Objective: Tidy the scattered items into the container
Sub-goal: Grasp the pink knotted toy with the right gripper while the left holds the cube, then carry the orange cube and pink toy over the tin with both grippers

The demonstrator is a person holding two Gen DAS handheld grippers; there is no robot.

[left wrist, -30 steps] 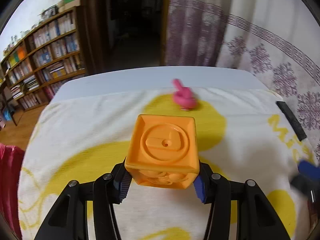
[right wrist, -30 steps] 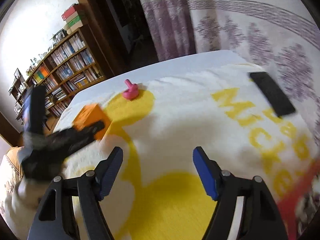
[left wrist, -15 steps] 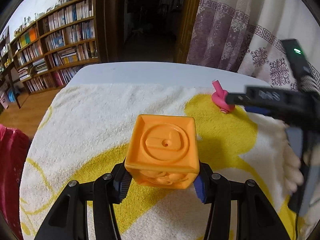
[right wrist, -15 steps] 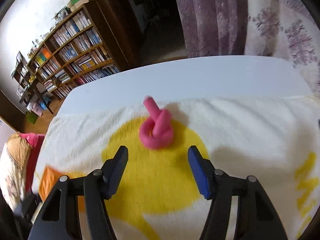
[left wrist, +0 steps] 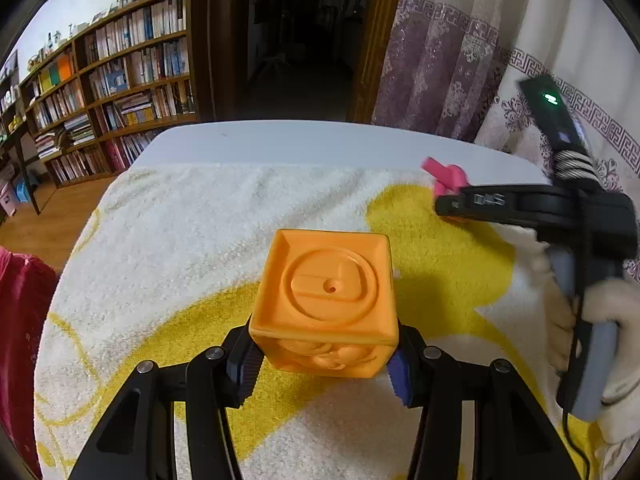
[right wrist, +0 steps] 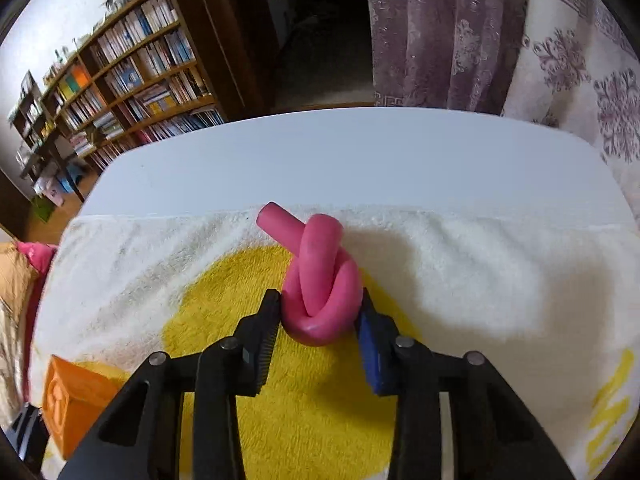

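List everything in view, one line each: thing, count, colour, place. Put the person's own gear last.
Cube block: one, orange, held above the towel between the left fingers.
Knotted tube: one, pink, on the towel's yellow patch near the far edge.
Towel: one, white with yellow print, spread over the table.
Table: one, white, under the towel.
Bookshelf: one, dark wood, far left.
Curtains: purple and cream, behind the table.
Left gripper: black, shut on the cube block.
Right gripper: black, pads against the knotted tube's sides.
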